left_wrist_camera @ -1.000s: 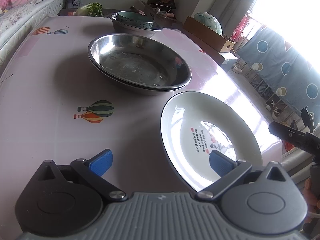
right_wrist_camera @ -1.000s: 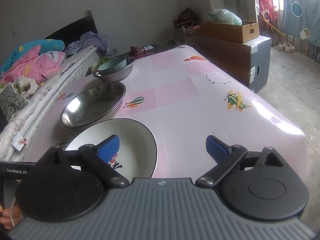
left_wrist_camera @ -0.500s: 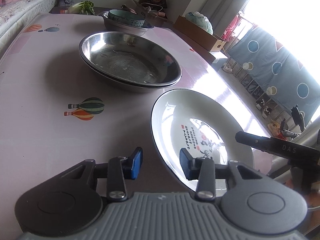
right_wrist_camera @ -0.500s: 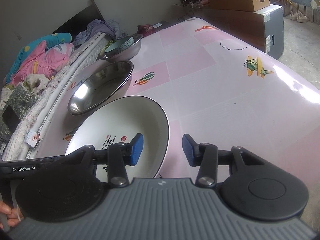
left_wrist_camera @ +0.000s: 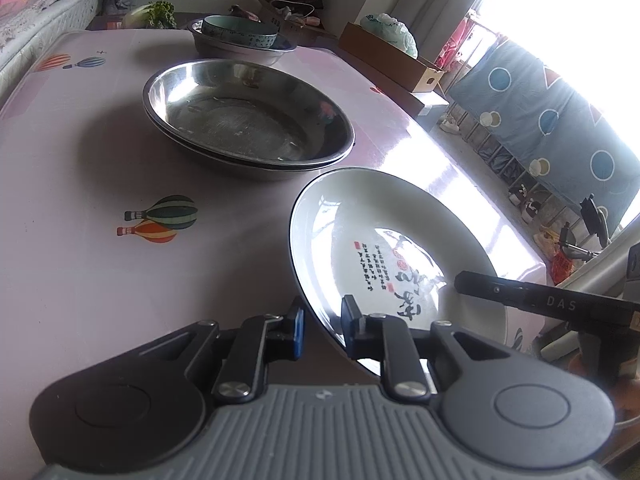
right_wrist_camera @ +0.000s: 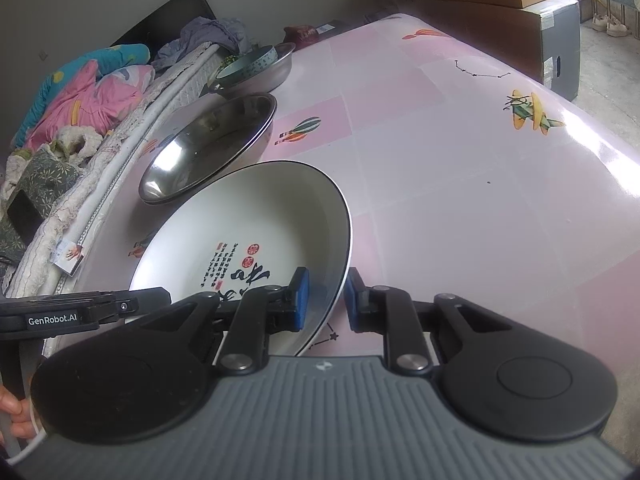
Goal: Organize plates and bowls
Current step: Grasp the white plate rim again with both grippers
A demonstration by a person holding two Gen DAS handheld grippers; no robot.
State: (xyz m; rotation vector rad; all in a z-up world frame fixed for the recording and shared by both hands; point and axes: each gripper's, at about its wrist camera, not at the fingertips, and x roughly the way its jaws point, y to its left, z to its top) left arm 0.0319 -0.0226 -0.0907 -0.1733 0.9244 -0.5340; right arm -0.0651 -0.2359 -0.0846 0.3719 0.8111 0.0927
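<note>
A white plate (left_wrist_camera: 384,240) (right_wrist_camera: 256,232) with a dark rim and printed characters lies at the near end of the pink table (left_wrist_camera: 80,272). My left gripper (left_wrist_camera: 322,330) straddles the plate's near-left rim; its jaws are closing, one blue pad inside and one outside, pressing the edge. On the opposite rim, my right gripper (right_wrist_camera: 326,300) is closing the same way, its pads on the edge. Beyond the plate sit two stacked steel plates (left_wrist_camera: 248,120) (right_wrist_camera: 212,148). Farther back, a teal bowl (left_wrist_camera: 240,30) rests in a steel bowl (left_wrist_camera: 208,42).
A bed with bedding (right_wrist_camera: 80,92) runs along one long side of the table. A cardboard box (left_wrist_camera: 392,60) sits on a cabinet past the far corner. A person's fingers (right_wrist_camera: 14,420) show at the left edge of the right wrist view.
Both grippers went from wide open to closed over opposite rims of the white plate. The right gripper also dropped lower and closer to the plate.
</note>
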